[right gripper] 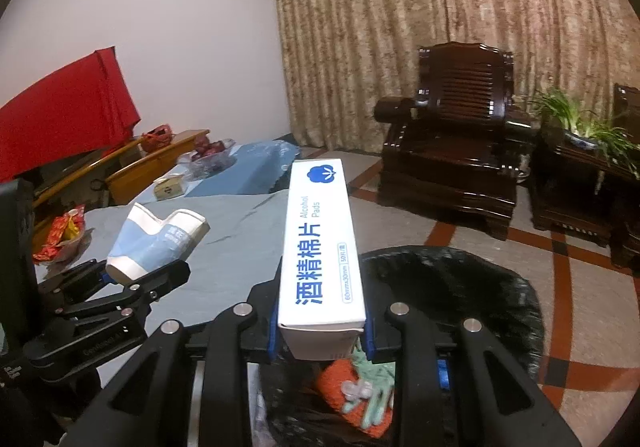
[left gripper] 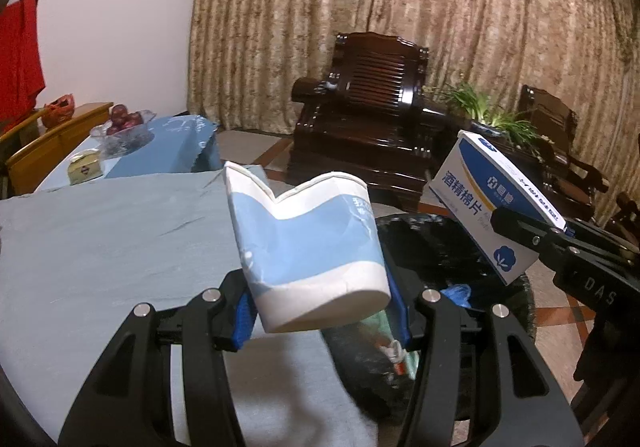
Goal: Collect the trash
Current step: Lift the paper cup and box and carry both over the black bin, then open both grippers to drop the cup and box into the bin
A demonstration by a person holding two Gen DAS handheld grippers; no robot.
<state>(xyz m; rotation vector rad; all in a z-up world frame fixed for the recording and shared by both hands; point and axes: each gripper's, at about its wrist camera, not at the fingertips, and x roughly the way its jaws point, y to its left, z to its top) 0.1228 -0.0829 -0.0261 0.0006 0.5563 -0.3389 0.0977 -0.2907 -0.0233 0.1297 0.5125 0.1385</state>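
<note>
My left gripper [left gripper: 322,311] is shut on a crushed blue-and-white paper cup [left gripper: 308,247], held base toward the camera at the table's right edge. The same cup [right gripper: 154,243] and left gripper [right gripper: 120,279] show at the left of the right wrist view. My right gripper [right gripper: 322,331] is shut on a long white-and-blue alcohol pads box [right gripper: 320,247], held over the near rim of the black-lined trash bin [right gripper: 460,287]. That box [left gripper: 492,207] and the right gripper [left gripper: 516,231] hang over the bin [left gripper: 440,247] in the left wrist view. Orange and green trash [right gripper: 356,395] lies inside the bin.
A table with a grey-blue cloth [left gripper: 100,239] lies left of the bin, with red snack wrappers [right gripper: 64,235] at its left side. Beyond stand a glass fruit bowl [left gripper: 124,127], a small box [left gripper: 84,167], a dark wooden armchair [right gripper: 452,151] and a potted plant [right gripper: 580,127] on tiled floor.
</note>
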